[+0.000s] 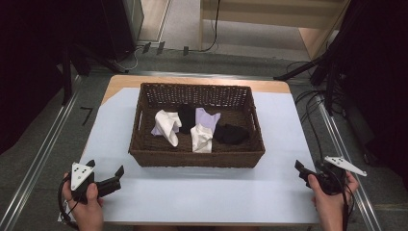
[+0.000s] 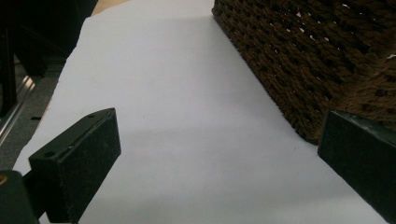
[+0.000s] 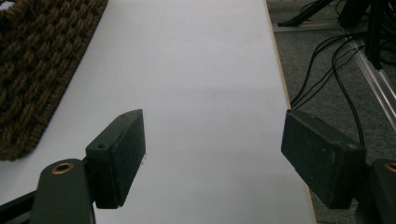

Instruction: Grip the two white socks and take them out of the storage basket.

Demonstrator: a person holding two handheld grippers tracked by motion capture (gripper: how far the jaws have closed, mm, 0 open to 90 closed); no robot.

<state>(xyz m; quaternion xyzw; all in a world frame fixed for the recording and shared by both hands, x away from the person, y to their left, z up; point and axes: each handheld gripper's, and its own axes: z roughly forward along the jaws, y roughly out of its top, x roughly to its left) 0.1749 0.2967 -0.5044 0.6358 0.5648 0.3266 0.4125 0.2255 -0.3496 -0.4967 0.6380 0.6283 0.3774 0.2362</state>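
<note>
Wicker basket (image 1: 197, 156), dark brown, sits mid-table (image 1: 202, 192) holding crumpled white, lilac and black cloths (image 1: 195, 127). Left tongs (image 1: 107, 175) wait at seven o'clock of it, right tongs (image 1: 308, 172) at four o'clock, both released with jaws spread, gripping nothing. Left gripper view catches the basket's woven wall up close.

Your left gripper (image 1: 105, 169) and right gripper (image 1: 308, 168) sit low at each side, jaws spread wide, each held in one hand.
</note>
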